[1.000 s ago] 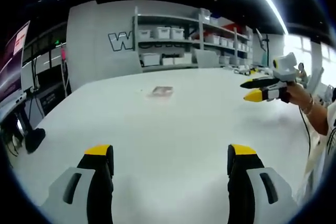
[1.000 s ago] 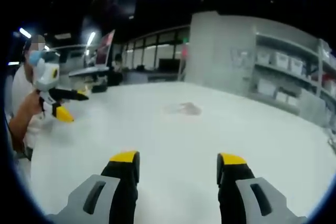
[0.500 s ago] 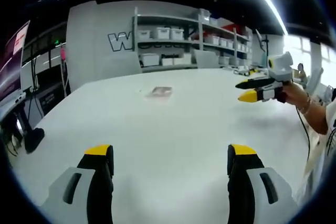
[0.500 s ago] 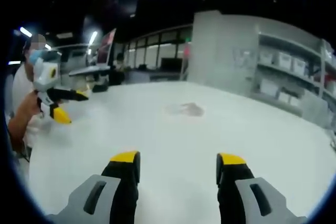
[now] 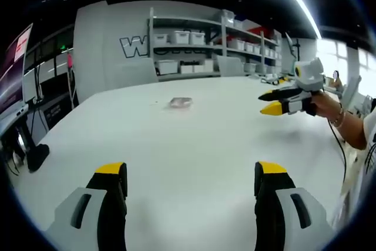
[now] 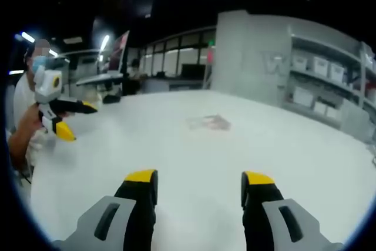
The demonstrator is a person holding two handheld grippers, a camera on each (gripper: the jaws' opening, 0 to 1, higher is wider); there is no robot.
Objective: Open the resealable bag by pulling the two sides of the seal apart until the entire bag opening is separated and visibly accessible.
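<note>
A small clear resealable bag (image 5: pixel 181 103) lies flat far out on the white table (image 5: pixel 194 145); in the right gripper view the bag (image 6: pixel 208 123) sits at the middle distance. My left gripper (image 5: pixel 191 174) is open above the near table, with nothing between its yellow-tipped fingers. My right gripper (image 6: pixel 198 177) is open too and holds nothing. The right gripper (image 5: pixel 271 101) also comes in from the right of the left gripper view, held by a hand. The left gripper (image 6: pixel 73 120) appears at the left of the right gripper view. Both are well short of the bag.
Shelves with white bins (image 5: pixel 194 51) stand behind the table's far edge. Desks with monitors (image 6: pixel 111 69) line the far side in the right gripper view. The person's arm (image 5: pixel 346 127) is at the table's right side.
The right gripper has drifted a little left and forward in the left gripper view. The right view has turned slightly. The bag has not moved.
</note>
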